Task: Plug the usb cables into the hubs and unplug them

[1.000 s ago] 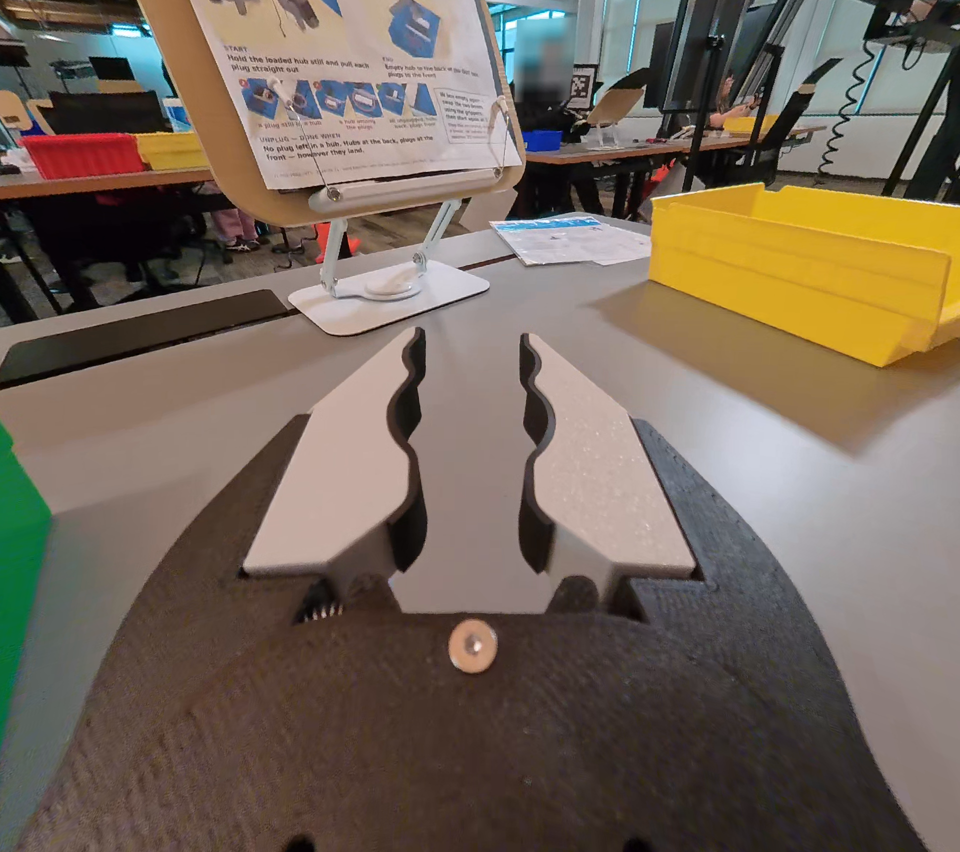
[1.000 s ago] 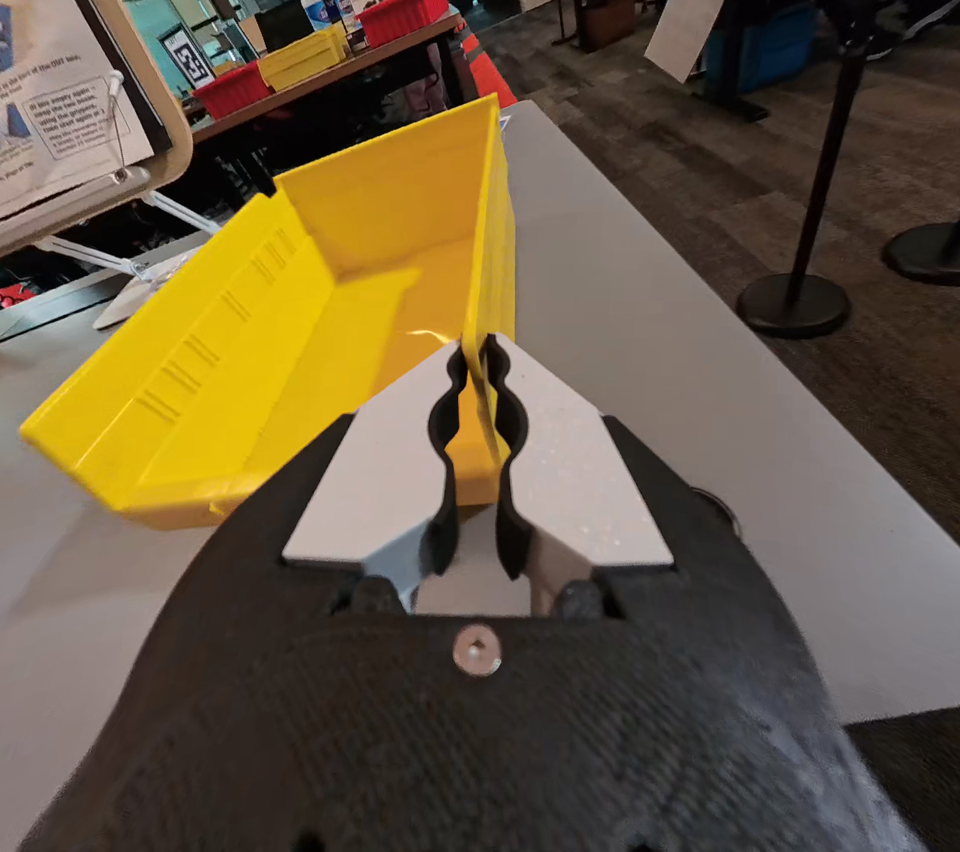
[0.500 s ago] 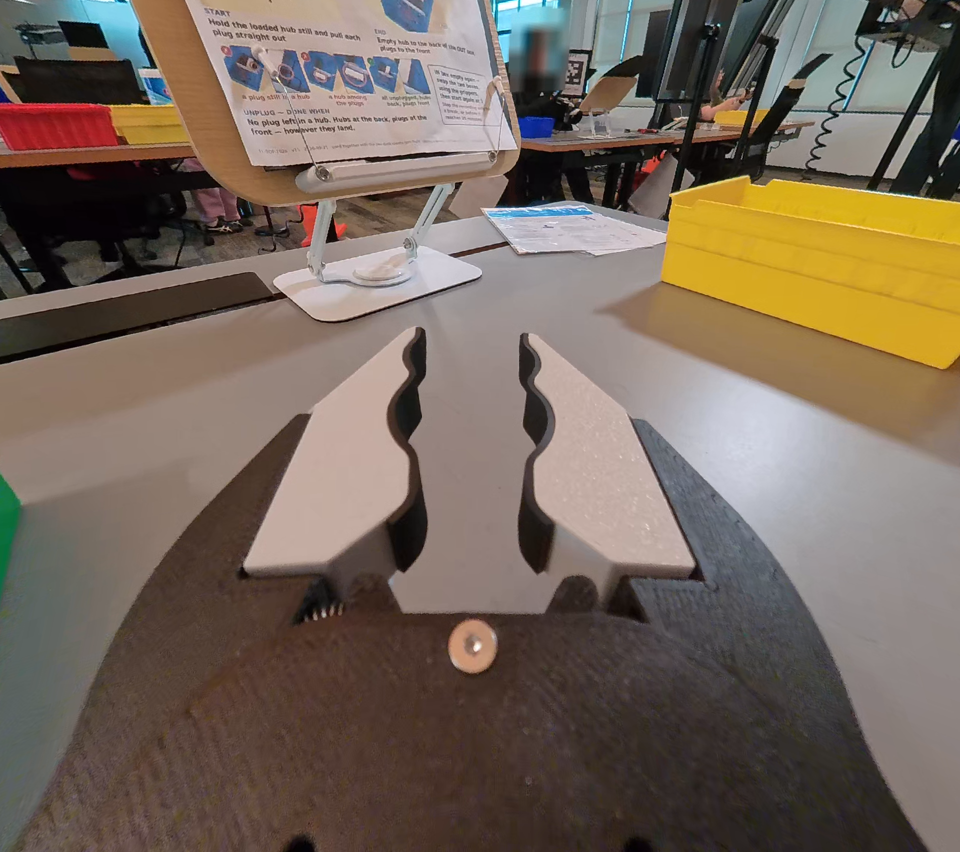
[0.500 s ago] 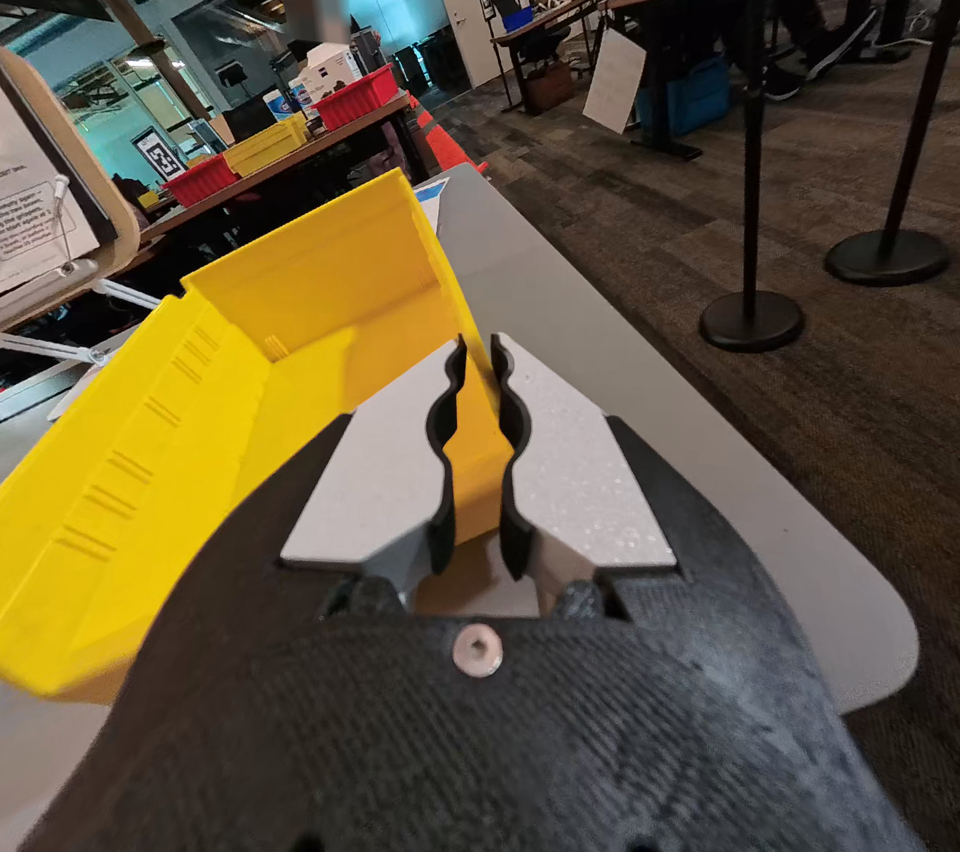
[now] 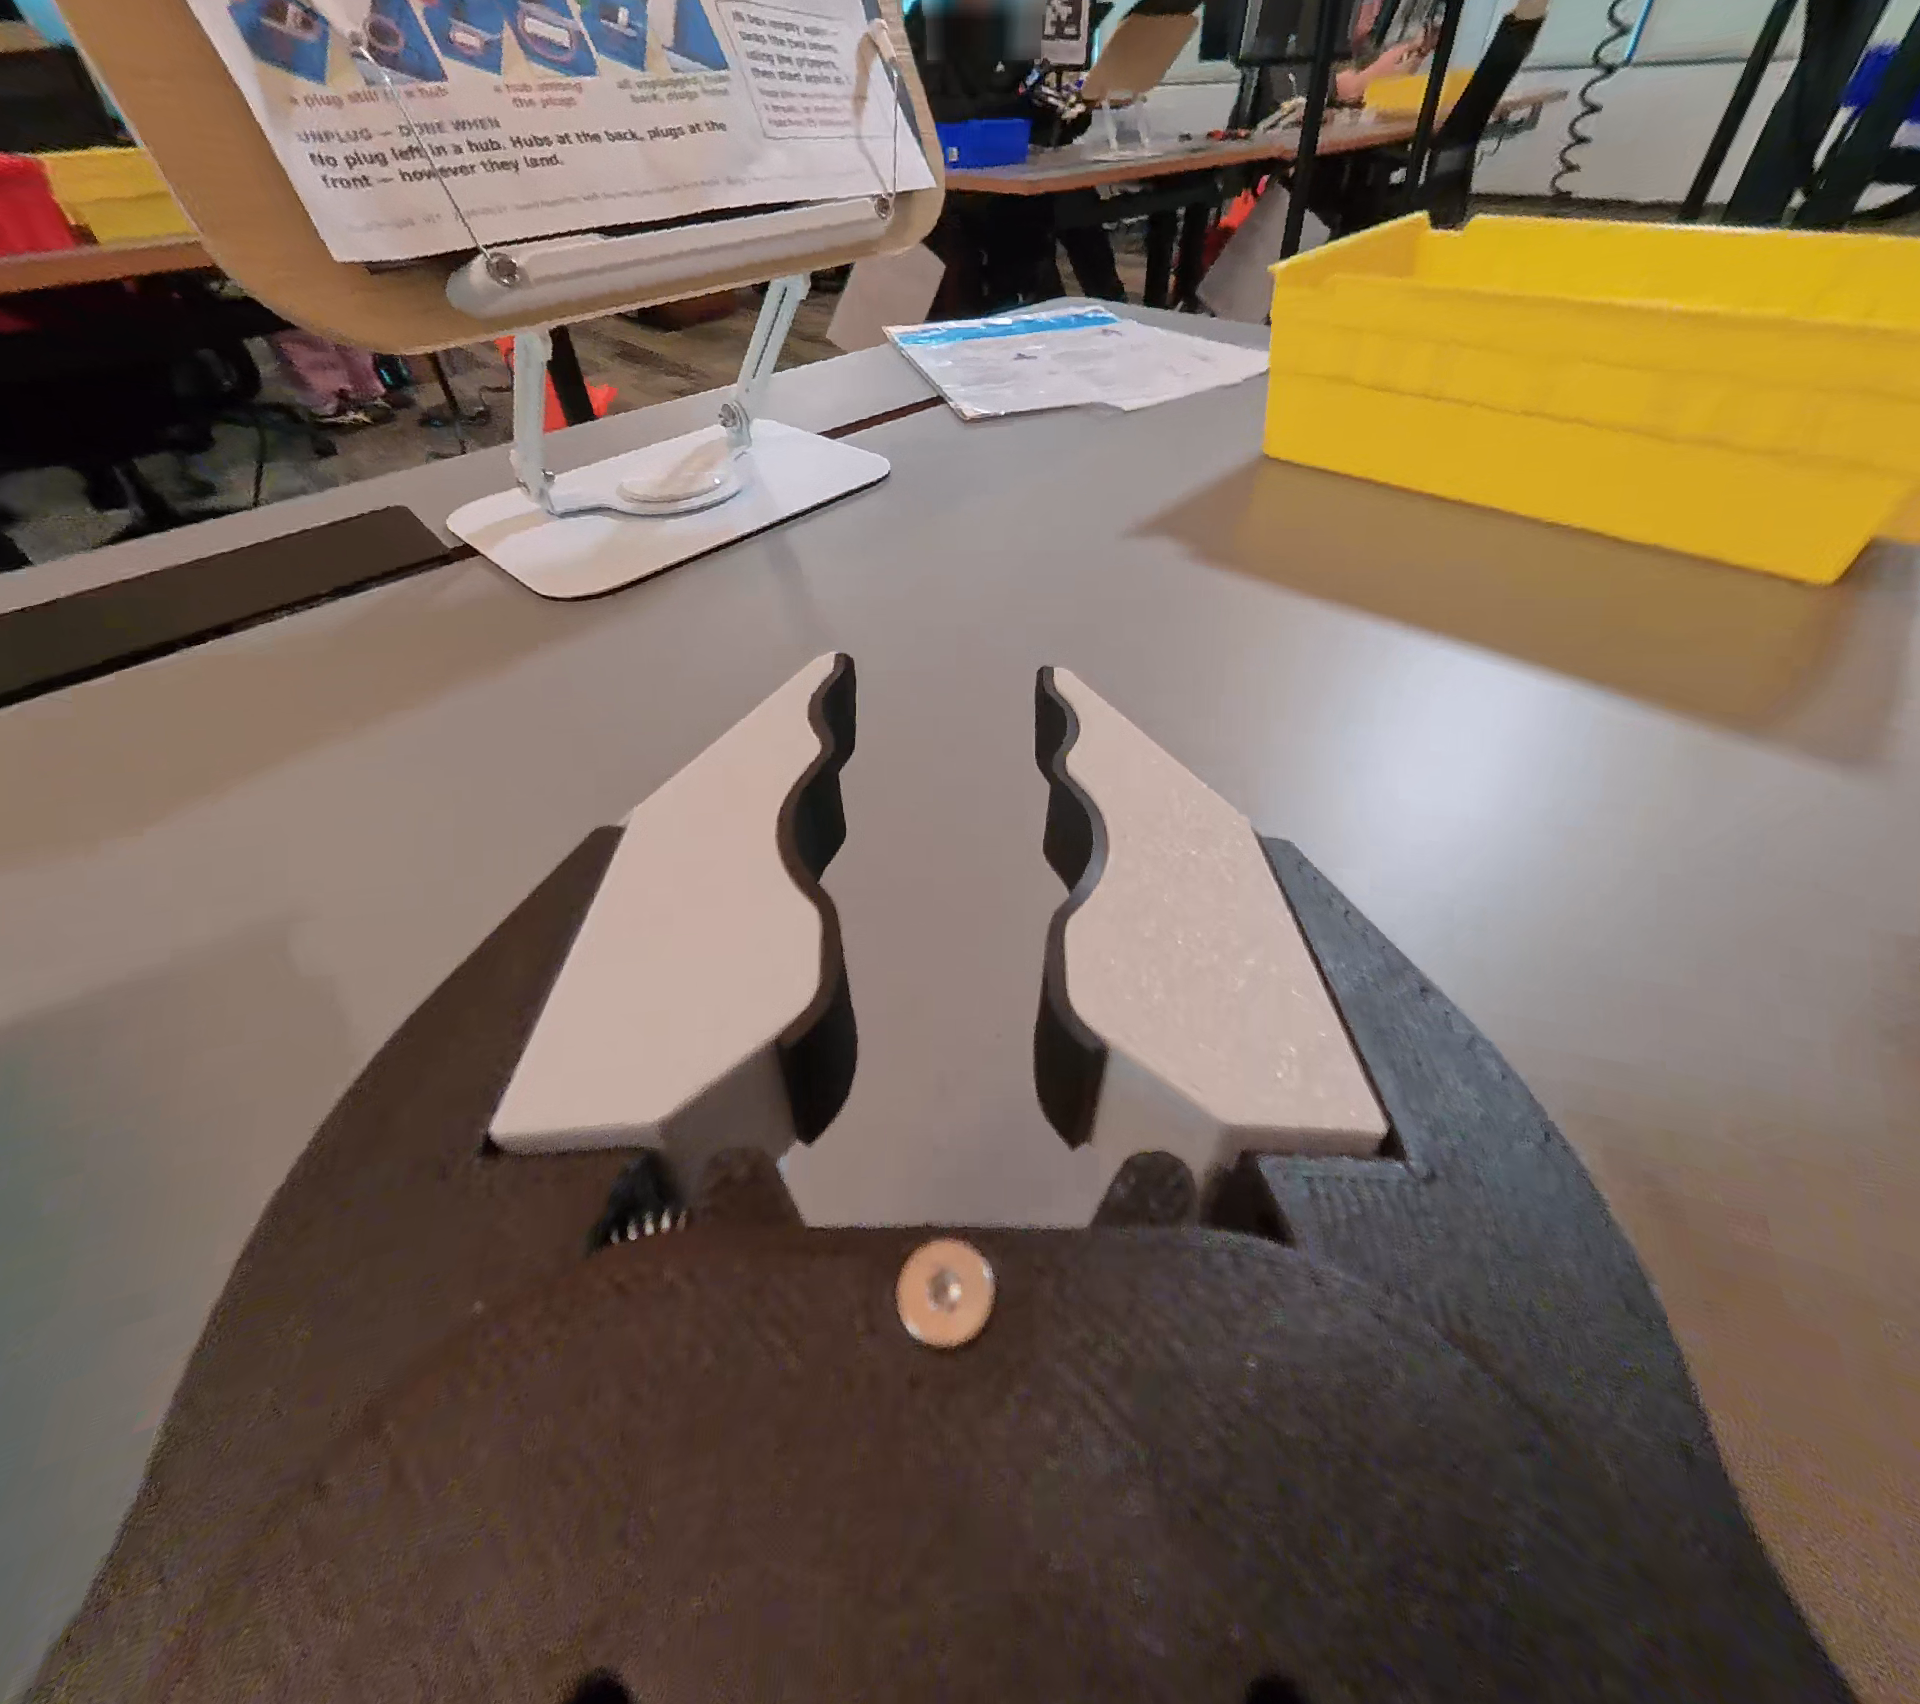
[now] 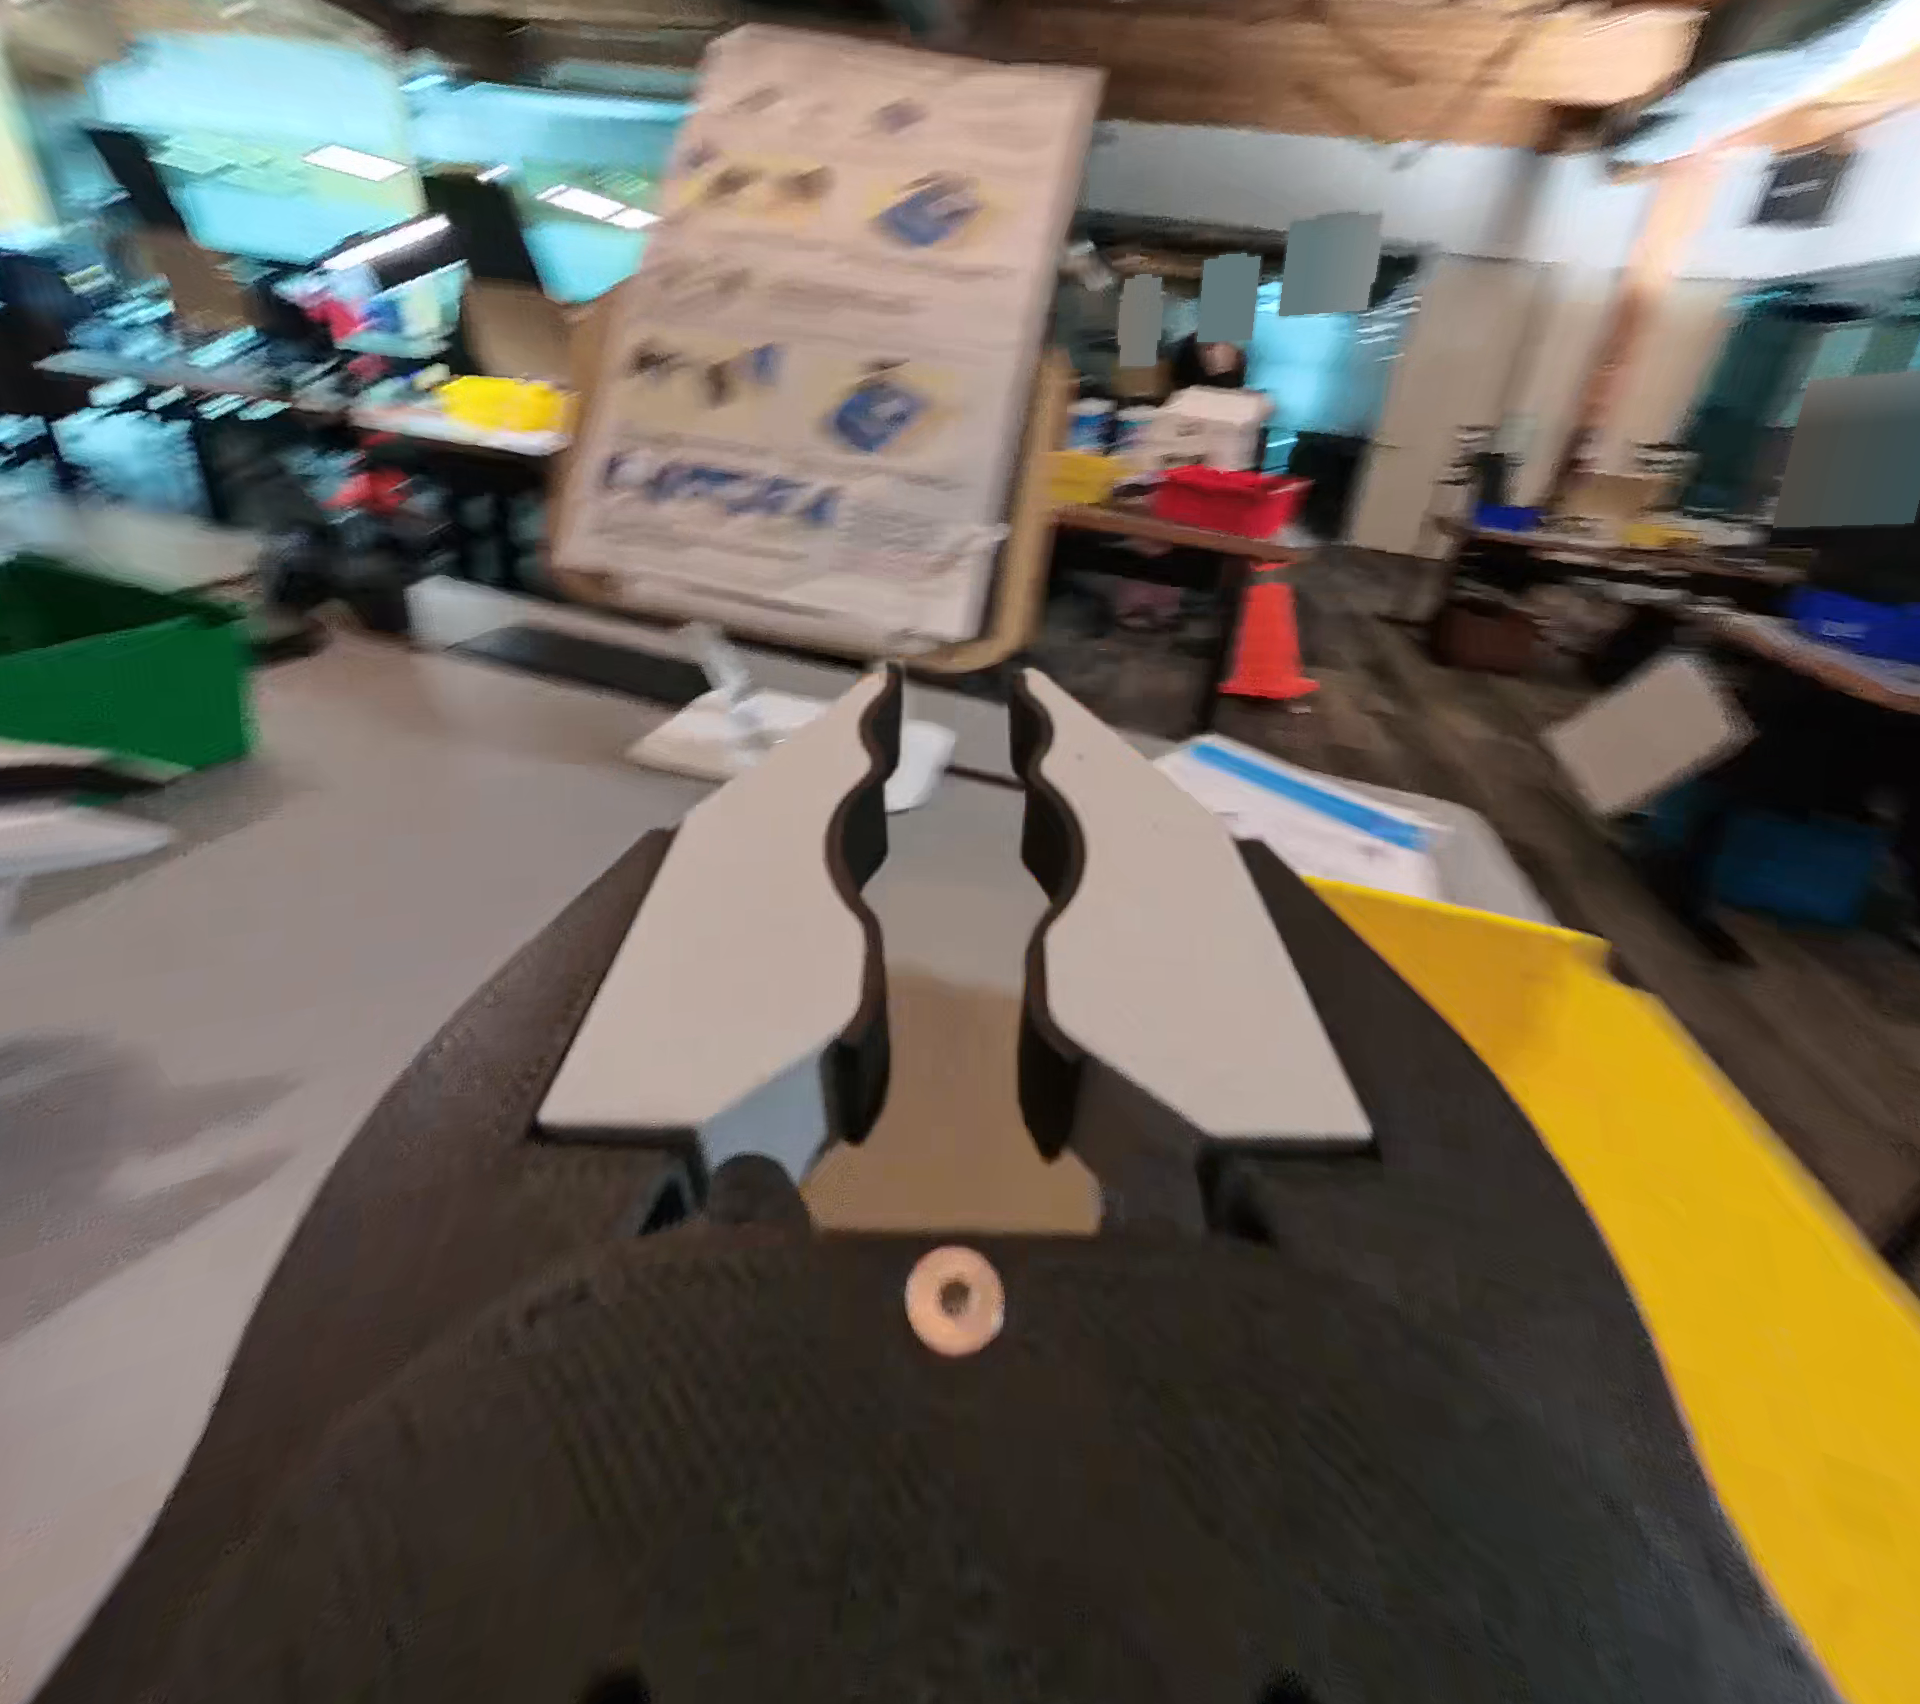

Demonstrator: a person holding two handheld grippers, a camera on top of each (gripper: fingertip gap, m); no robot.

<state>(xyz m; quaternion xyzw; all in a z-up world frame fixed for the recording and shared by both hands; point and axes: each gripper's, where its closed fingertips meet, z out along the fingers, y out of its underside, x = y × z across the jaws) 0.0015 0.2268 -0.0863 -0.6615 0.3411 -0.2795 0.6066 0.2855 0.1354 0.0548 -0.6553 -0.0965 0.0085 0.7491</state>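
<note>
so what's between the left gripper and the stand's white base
Nothing: left wrist view shows bare grey table from the open left gripper to the base.

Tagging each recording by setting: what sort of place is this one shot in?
Probably a shared workshop or data-collection lab, not a home. A propped instruction sheet stands on the grey table, a yellow parts bin beside it, and more worktables with coloured bins and an orange cone fill the room behind.

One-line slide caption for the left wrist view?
Open left claw hovers over grey table, facing white-based document stand and yellow plastic bin.
</note>
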